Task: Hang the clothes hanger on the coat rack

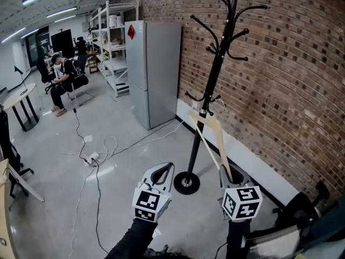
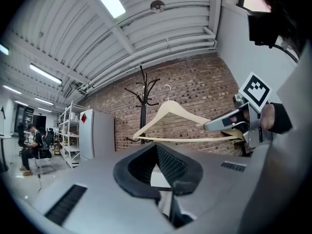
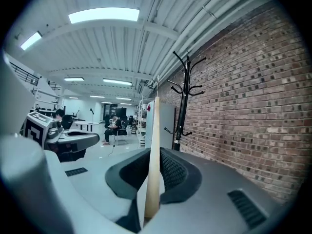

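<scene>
The left claw (image 1: 168, 169) is closed on nothing. The pale wooden clothes hanger (image 2: 187, 115) is in the air near the black metal coat rack (image 1: 215, 63), not yet hung. The right claw (image 1: 226, 171) pinches one end; gripped so far out, it could twist or slip and miss the rack.

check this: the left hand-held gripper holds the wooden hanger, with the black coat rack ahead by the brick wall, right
Not the left: the right hand-held gripper holds the hanger, clamped between its jaws in the right gripper view. The left hand-held gripper holds nothing. The coat rack does stand ahead by the brick wall.
</scene>
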The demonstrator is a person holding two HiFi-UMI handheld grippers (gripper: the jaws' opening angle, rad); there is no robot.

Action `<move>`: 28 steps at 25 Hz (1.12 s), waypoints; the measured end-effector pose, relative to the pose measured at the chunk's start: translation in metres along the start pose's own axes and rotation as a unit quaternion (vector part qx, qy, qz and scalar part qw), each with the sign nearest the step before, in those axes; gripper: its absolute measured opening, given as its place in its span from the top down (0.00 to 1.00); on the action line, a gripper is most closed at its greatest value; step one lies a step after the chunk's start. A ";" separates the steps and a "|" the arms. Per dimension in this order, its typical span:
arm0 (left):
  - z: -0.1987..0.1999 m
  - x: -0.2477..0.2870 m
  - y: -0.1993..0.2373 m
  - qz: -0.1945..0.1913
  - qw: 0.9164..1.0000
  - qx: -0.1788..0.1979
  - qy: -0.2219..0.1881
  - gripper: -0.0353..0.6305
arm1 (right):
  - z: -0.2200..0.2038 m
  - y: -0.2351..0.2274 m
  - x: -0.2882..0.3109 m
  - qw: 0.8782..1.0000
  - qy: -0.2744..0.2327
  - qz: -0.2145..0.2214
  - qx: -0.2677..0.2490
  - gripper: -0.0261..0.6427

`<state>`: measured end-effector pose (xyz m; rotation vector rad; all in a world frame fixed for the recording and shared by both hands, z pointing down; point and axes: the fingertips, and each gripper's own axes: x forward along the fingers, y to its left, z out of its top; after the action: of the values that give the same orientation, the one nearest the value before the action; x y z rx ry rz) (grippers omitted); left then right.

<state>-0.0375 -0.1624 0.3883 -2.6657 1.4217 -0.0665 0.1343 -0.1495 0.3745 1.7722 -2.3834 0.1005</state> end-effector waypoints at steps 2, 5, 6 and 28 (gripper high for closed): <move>-0.001 0.013 -0.001 0.003 1.000 0.001 0.001 0.94 | 0.003 -0.011 0.010 1.000 -0.003 0.003 0.000 0.87; -0.006 0.028 0.003 0.008 1.000 0.000 0.005 0.94 | 0.004 -0.023 0.023 1.000 -0.005 0.007 0.002 0.87; -0.007 0.033 0.006 0.011 1.000 -0.001 0.006 0.94 | 0.005 -0.026 0.028 1.000 -0.005 0.009 0.003 0.87; -0.013 0.197 0.093 -0.010 1.000 -0.002 -0.006 0.94 | 0.053 -0.095 0.182 0.999 -0.032 -0.012 0.007 0.87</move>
<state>-0.0050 -0.3783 0.3859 -2.6797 1.3930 -0.0487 0.1694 -0.3576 0.3497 1.8375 -2.4107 0.0592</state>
